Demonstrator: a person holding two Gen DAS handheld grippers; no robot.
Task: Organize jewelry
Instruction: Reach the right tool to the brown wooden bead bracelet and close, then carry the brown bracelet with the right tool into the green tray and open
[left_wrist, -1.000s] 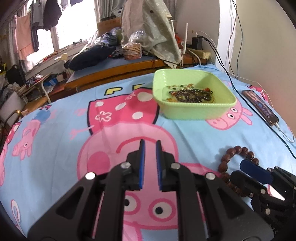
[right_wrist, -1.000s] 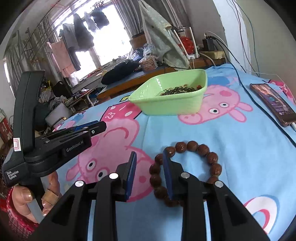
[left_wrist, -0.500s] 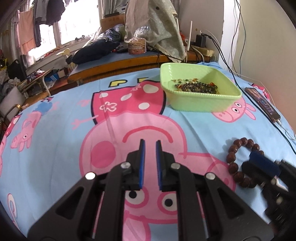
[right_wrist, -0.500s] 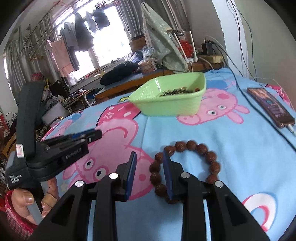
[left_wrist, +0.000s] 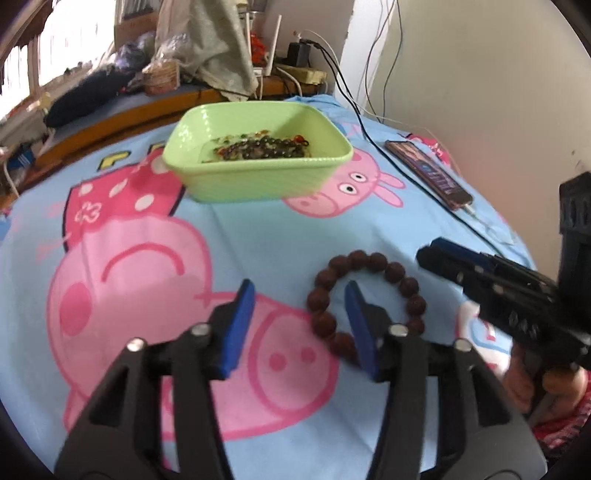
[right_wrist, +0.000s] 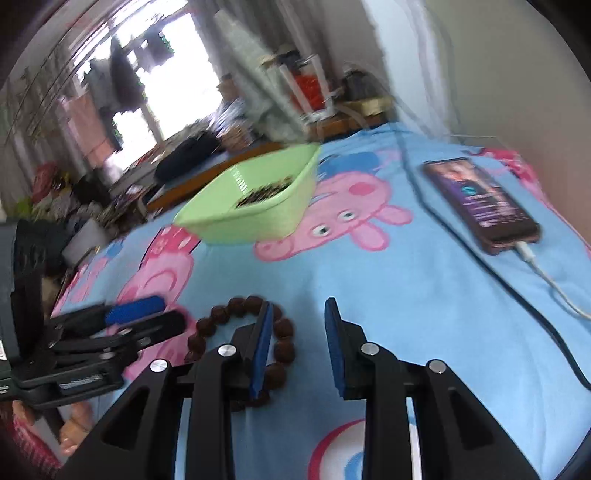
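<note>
A brown wooden bead bracelet (left_wrist: 358, 256) lies flat on the blue cartoon-print sheet. My left gripper (left_wrist: 299, 325) hovers just over it. Its jaws are opening, the ring's left beads lie between the blue pads, and neither pad presses on them. My right gripper (right_wrist: 297, 332) stands open with bare sheet between its pads. Its left finger overlaps the right side of the bracelet (right_wrist: 221, 314). From the left wrist view the right gripper (left_wrist: 432, 253) comes in from the right. A green basin (left_wrist: 258, 181) with several dark beads inside sits farther back.
A phone (right_wrist: 480, 199) with a lit screen lies on the right of the sheet, with a white charging cable (right_wrist: 554, 291) and a dark cable beside it. A cluttered wooden desk and a window stand behind the basin (right_wrist: 251, 225). A hand holds the left gripper (right_wrist: 159, 317).
My left gripper swung right over the bracelet and its jaws went from nearly shut to wide apart. My right gripper shifted right, so the bracelet now lies at its left finger.
</note>
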